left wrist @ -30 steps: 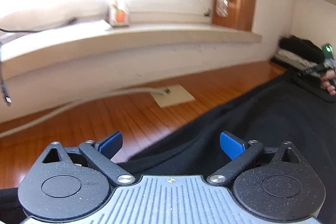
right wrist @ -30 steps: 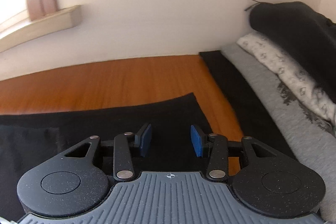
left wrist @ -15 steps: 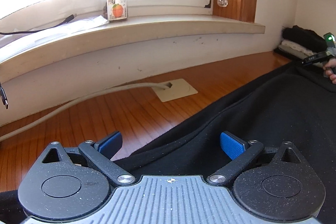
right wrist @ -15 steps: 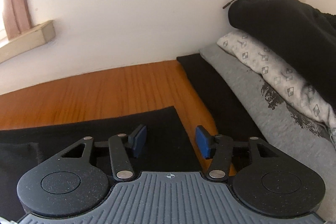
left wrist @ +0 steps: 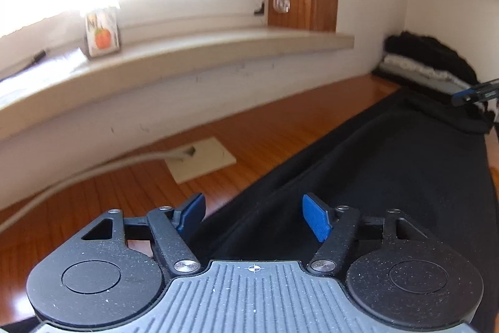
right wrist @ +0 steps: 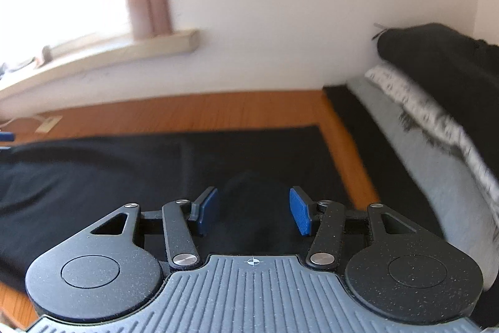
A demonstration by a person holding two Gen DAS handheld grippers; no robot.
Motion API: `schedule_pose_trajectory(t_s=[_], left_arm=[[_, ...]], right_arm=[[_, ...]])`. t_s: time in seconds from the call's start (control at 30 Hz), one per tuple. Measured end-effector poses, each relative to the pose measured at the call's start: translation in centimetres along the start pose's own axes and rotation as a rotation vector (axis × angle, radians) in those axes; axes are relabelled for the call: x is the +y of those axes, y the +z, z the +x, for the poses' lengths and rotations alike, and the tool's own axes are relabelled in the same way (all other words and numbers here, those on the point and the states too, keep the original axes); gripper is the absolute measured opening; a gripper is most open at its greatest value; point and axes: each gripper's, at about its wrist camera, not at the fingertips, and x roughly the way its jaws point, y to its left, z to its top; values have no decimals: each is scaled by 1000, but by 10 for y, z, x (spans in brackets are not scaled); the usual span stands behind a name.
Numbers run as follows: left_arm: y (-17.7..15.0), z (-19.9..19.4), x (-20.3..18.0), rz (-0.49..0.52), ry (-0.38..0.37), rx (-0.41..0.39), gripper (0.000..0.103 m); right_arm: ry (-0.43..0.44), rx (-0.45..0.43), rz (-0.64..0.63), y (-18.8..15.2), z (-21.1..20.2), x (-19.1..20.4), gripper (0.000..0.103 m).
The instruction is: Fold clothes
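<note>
A long black garment [left wrist: 389,170] lies flat on the wooden floor [left wrist: 124,192], stretching from my left gripper [left wrist: 254,217] to the right one. The left jaws are closing astride the garment's near left edge, with cloth between them and the blue pads [left wrist: 316,220] not pressing on it. In the right wrist view the same garment [right wrist: 124,170] spreads to the left. My right gripper [right wrist: 254,213] stands open over its end, with a low hump of black cloth between the pads. The right gripper's tip [left wrist: 474,91] shows at the left view's far right edge.
A stack of folded clothes [right wrist: 436,120], black over patterned white over grey, sits against the wall on the right. A beige floor plate [left wrist: 202,161] with a pale cable lies left of the garment. A windowsill [left wrist: 187,52] carries a small carton [left wrist: 102,33].
The left jaws have narrowed over the garment's edge. The right gripper has pulled back and swung left, its jaws a little wider, so more black cloth and less of the stack shows.
</note>
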Motion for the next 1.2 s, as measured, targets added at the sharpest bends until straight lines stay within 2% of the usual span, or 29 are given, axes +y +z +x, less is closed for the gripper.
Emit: schedule_pose_trajectory(t_s=[0.2, 0.3, 0.53, 0.9, 1.07, 1.13, 1.2], left_arm=[[-2, 2, 0, -4, 11, 10, 72], [-2, 4, 3, -17, 8, 21, 76], [-1, 4, 3, -12, 12, 22, 77], [-1, 5, 2, -7, 17, 26, 79], [-1, 6, 2, -6, 19, 29, 80], [-1, 6, 2, -6, 19, 30, 80], [-1, 6, 2, -6, 19, 30, 81]], right_arm=[[41, 43, -29, -18, -3, 16, 52], [50, 47, -29, -26, -7, 20, 53], [16, 64, -58, -38, -11, 20, 53], [10, 3, 74, -50, -42, -14, 54], [68, -15, 120, -53, -56, -10, 54], [44, -45, 137, -51, -59, -10, 54], [-37, -71, 133, -50, -59, -11, 51]])
